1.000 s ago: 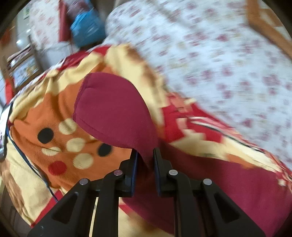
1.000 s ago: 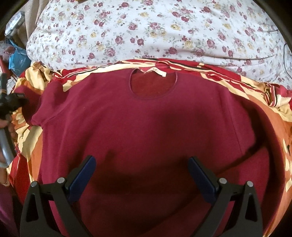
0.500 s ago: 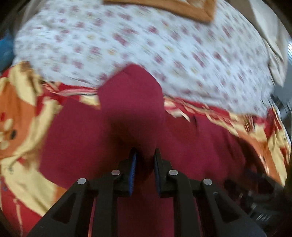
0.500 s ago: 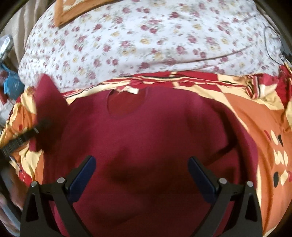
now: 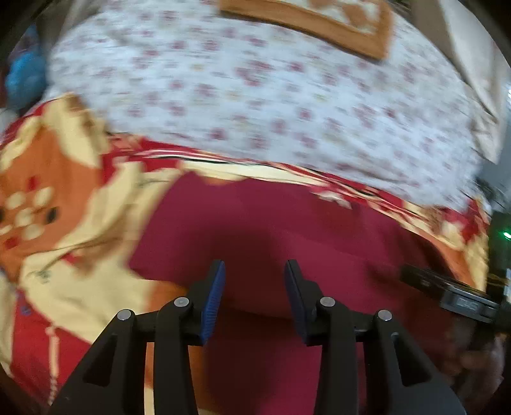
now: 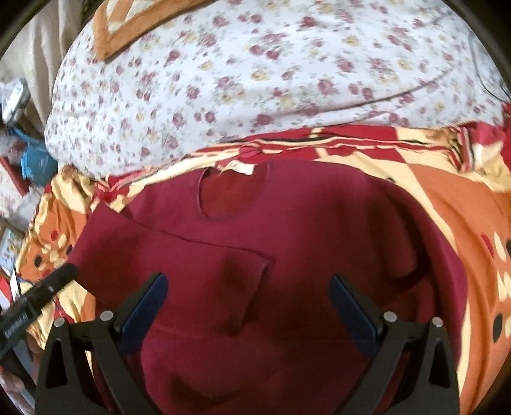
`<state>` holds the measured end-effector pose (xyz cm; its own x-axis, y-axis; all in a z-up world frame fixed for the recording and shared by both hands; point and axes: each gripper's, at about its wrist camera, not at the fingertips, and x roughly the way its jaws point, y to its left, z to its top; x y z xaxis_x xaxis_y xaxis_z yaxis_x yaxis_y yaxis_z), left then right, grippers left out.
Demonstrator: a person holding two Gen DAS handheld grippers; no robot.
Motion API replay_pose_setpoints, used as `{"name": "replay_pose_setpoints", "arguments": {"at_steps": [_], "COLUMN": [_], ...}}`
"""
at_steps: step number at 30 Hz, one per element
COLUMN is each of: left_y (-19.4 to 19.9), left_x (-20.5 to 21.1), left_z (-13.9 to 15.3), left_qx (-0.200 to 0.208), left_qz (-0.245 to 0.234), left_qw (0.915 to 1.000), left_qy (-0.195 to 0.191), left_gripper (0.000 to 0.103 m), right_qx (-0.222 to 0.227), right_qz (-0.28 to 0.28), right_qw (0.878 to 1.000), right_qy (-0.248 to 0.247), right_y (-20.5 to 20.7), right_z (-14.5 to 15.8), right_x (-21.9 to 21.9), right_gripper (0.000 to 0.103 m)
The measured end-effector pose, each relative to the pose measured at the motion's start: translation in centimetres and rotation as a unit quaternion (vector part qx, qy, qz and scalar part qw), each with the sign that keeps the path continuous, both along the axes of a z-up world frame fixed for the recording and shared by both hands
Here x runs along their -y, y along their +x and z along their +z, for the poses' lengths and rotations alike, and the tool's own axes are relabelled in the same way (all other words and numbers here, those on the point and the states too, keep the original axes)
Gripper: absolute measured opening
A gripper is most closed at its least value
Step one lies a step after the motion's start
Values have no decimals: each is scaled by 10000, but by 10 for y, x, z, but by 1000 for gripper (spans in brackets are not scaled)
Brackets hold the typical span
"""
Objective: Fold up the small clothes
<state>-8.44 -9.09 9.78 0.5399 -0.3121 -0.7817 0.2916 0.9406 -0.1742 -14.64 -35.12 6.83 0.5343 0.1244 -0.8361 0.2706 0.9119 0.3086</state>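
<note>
Maroon shirt point(image 6: 287, 255) lies flat on the patterned blanket point(image 6: 447, 223), neckline toward the floral duvet point(image 6: 255, 79). Its left sleeve point(image 6: 191, 265) is folded across the chest. My left gripper point(image 5: 254, 287) has jaws parted, holding nothing, over the shirt's edge. Right gripper point(image 6: 249, 306) jaws wide apart, empty, above the shirt body. Blue bag point(image 6: 36, 162) beside the bed; orange-bordered cloth point(image 5: 319, 25) on the duvet.

Shirt point(image 6: 287, 255) flat on blanket point(image 6: 447, 223), quilt point(image 6: 255, 79) behind, sleeve point(image 6: 198, 271) folded over chest.
</note>
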Motion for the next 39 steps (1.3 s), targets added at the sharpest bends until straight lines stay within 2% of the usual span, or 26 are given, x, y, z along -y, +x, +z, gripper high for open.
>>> {"name": "replay_pose_setpoints", "arguments": {"at_steps": [2, 4, 6, 8, 9, 10, 12, 14, 16, 20, 23, 25, 28, 32, 36, 39], "left_y": [10, 18, 24, 28, 30, 31, 29, 27, 27, 31, 32, 31, 26, 18, 8, 12], "left_x": [-18, -33, -42, -51, -54, -56, -60, -61, -63, -64, -57, -51, -42, -24, 1, 9], "left_z": [-7, -15, -20, -23, -25, -26, -25, -22, -19, -20, -26, -28, -26, -20, -22, -31], "left_qx": [68, 45, 46, 2, -41, -53, -16, 48, 90, 18, -92, -111, -84, 4, 135, 188], "left_qz": [428, 748, 957, 1139, 1196, 1223, 1288, 1313, 1346, 1389, 1291, 1158, 858, 239, -307, -182], "left_qw": [9987, 9962, 9941, 9922, 9917, 9915, 9908, 9906, 9904, 9899, 9910, 9926, 9957, 9994, 9977, 9949], "left_qy": [275, 444, 509, 512, 469, 444, 412, 374, 314, 275, 335, 361, 340, 251, 595, 969], "left_gripper": [28, 28, 28, 28, 28, 28, 28, 28, 28, 28, 28, 28, 28, 28, 28, 28], "right_qx": [-196, -430, -697, -677, -508, -446, -329, -98, 121, 471, 334, 117, -184, -159, -116, -105], "right_qz": [140, 281, 477, 662, 744, 781, 777, 758, 623, -39, -428, -519, -524, -531, -510, -485], "right_qw": [9997, 9984, 9956, 9931, 9922, 9913, 9907, 9935, 9943, 9891, 9858, 9827, 9829, 9831, 9835, 9838], "right_qy": [-107, -248, -394, -697, -862, -963, -1066, -839, -861, -1391, -1589, -1773, -1755, -1743, -1730, -1725], "right_y": [10, 17, 22, 21, 18, 17, 15, 13, 12, 8, 14, 22, 32, 31, 30, 32], "right_z": [-6, -13, -26, -34, -33, -31, -22, -7, 9, 38, 31, 15, -8, -12, -8, -7], "right_x": [-7, -13, -22, -32, -36, -39, -38, -27, -17, 16, 40, 49, 56, 58, 58, 56], "right_gripper": [101, 95, 76, 70, 56, 48, 6, 6, 6, 6, 6, 6, 6, 6, 6, 6]}}
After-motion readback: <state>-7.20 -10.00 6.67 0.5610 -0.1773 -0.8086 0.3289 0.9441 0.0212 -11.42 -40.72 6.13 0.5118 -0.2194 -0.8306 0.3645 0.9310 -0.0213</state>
